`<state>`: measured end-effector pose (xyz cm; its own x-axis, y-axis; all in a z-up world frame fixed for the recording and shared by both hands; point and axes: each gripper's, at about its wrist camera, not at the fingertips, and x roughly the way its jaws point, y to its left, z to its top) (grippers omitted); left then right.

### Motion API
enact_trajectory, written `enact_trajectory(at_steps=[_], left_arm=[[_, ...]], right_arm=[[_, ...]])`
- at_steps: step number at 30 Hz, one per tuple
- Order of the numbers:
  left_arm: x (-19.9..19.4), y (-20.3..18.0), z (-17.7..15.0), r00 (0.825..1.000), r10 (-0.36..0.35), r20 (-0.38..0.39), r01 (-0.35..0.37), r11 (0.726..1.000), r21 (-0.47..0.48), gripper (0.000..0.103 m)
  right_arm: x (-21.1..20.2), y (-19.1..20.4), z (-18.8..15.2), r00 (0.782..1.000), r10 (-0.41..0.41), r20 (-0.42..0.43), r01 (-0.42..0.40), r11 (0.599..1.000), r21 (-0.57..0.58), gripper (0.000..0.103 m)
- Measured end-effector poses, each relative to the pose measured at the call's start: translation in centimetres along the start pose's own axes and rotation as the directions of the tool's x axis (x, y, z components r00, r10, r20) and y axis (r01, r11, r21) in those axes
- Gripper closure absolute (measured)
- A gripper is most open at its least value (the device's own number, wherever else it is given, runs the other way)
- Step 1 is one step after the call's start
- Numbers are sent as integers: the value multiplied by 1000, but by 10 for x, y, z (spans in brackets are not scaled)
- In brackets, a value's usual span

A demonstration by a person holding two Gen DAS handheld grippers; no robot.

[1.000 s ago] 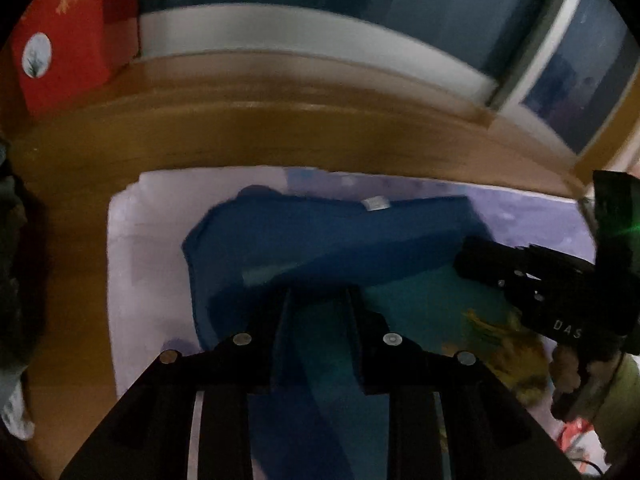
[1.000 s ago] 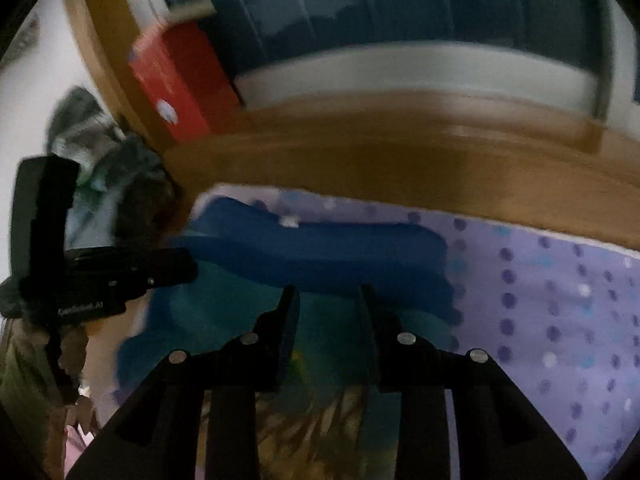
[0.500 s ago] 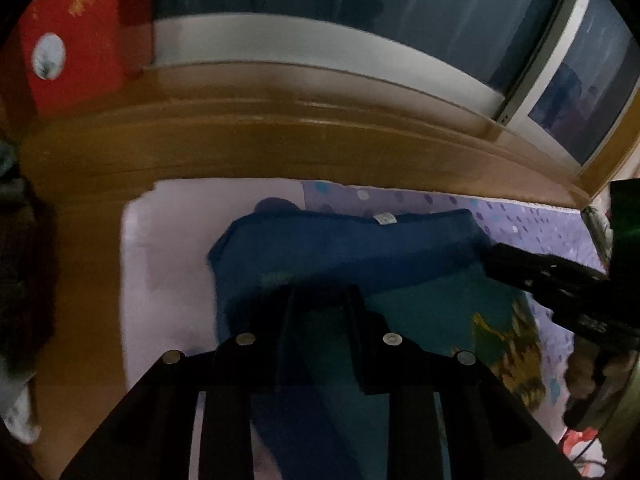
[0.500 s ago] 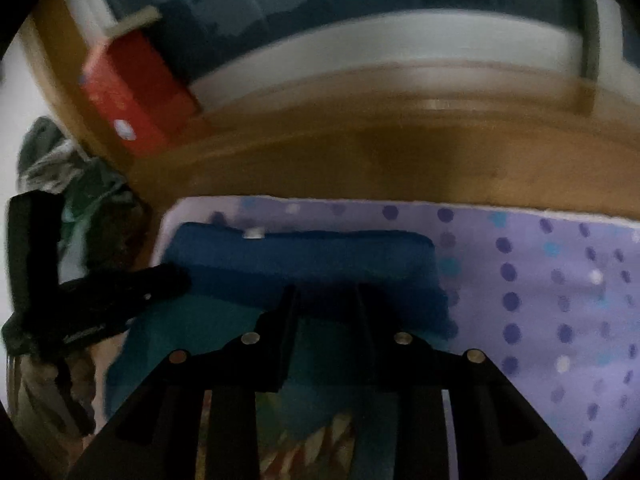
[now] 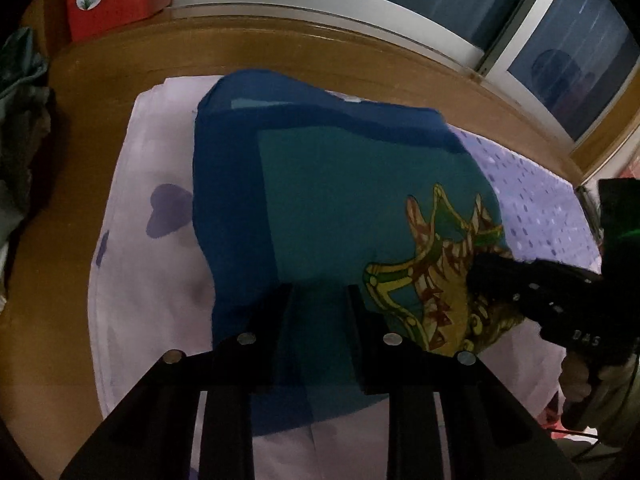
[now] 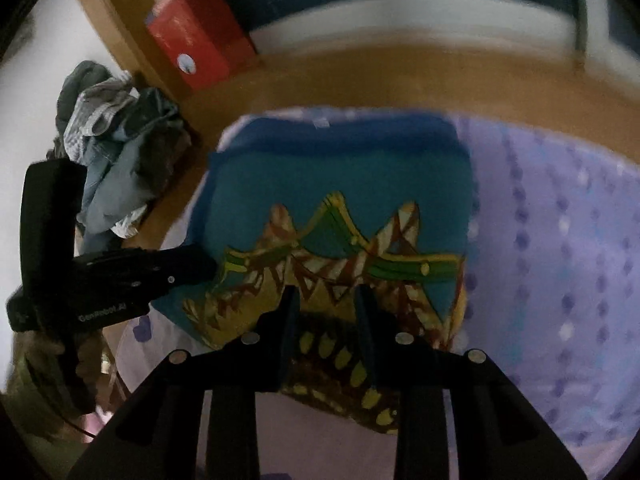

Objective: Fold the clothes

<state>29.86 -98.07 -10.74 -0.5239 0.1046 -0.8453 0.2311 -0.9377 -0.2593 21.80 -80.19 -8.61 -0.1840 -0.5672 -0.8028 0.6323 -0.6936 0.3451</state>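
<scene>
Dark window glass and a white sill run behind a curved brown wooden ledge [image 5: 280,56], and below it lies the pale lilac bedsheet with purple dots and hearts [image 5: 148,264] that serves as my folding surface. At far left on my right wrist camera I see a heap of crumpled grey and striped clothes [image 6: 116,136] on the wood, and beside it a red cardboard box with a round white sticker [image 6: 192,40] leaning at the window.

Moving in, my left gripper [image 5: 318,296] shows its two black fingers set a little apart with fabric between them; I read it as clamped on the near edge of the blue T-shirt with a teal panel and a yellow-green dragon print [image 5: 328,184]. That shirt lies on the sheet, its dark blue collar end toward the ledge and a small white tag at the far edge.

Farther right, my right gripper [image 6: 326,300] sits over the printed part of the same shirt, fingers likewise pinching cloth at the near hem. Both grippers hold that near edge side by side. Beyond the shirt's right edge the dotted sheet spreads bare.
</scene>
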Motion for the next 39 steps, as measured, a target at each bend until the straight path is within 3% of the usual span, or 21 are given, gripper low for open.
enact_trajectory(at_steps=[3, 9, 17, 21, 24, 30, 31, 33, 39], left_arm=[[-5, -7, -2, 999, 39, 20, -39, 999, 8, 77], [-27, -22, -15, 995, 84, 49, -84, 996, 11, 77], [-37, -29, -36, 987, 141, 74, -133, 985, -107, 77], [-47, -46, -50, 983, 165, 83, -151, 977, -147, 77], [-54, -58, -61, 979, 183, 89, -165, 970, -177, 77], [-54, -70, -76, 975, 214, 62, -200, 963, -182, 77], [-53, -71, -78, 974, 223, 51, -211, 962, -173, 76], [-49, -70, -82, 972, 235, 32, -227, 962, -153, 61], [-46, -58, -89, 977, 211, 9, -209, 972, -110, 59]], right_arm=[[1, -5, -4, 1000, 4, 8, -4, 1000, 0, 77], [-26, 11, -14, 997, -50, 56, 56, 992, -115, 73], [-20, 12, -31, 995, -97, 40, 103, 973, -207, 71], [-36, 18, -41, 993, -111, 50, 121, 950, -288, 49], [-46, 19, -47, 990, -131, 54, 142, 932, -334, 39], [-57, 15, -59, 978, -183, 96, 205, 919, -336, 27], [-59, 13, -62, 978, -188, 94, 208, 923, -324, 27], [-59, 11, -66, 978, -193, 79, 208, 930, -304, 27], [-64, 13, -73, 972, -220, 81, 232, 947, -221, 27]])
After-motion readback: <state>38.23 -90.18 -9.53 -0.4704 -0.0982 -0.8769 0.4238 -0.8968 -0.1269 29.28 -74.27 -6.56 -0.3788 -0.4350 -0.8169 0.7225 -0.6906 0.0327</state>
